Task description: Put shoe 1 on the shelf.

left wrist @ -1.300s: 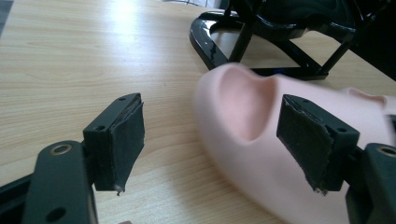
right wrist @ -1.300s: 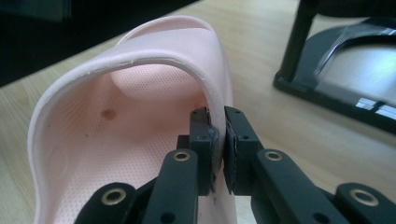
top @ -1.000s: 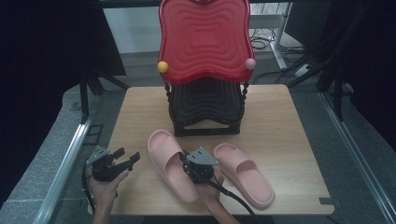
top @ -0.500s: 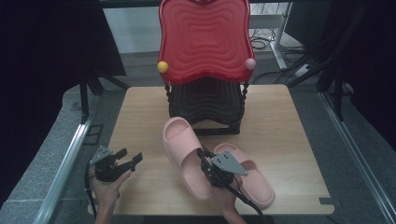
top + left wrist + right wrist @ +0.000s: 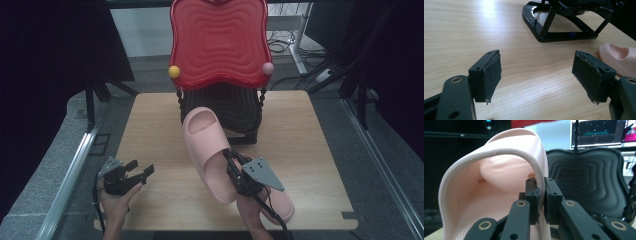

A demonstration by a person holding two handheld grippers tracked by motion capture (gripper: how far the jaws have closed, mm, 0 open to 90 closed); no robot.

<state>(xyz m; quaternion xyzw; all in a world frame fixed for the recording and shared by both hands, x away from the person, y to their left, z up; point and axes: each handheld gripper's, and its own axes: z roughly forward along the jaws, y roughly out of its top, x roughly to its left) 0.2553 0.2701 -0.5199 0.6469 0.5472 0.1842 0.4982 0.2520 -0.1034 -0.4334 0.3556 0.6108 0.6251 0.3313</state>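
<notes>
Right gripper (image 5: pixel 231 161) clamping pink slipper (image 5: pixel 207 150) sidewall, left gripper (image 5: pixel 141 170) spread apart

left gripper (image 5: pixel 142 172): jaws wide apart, low (hand beneath) | right gripper (image 5: pixel 231 159): jaws clamped, raised

The pink slipper (image 5: pixel 499 182) clamped by its side wall in the right gripper (image 5: pixel 540 195) looks like soft matt foam, its inner sole finely dimpled. The left gripper (image 5: pixel 536 77) has matt black plastic jaws faced with rough, frayed rubbery pads. Beneath it the table (image 5: pixel 474 30) is pale wood-grain laminate with a soft sheen. Ahead of it, the black rack base (image 5: pixel 564 37) is glossy plastic.
</notes>
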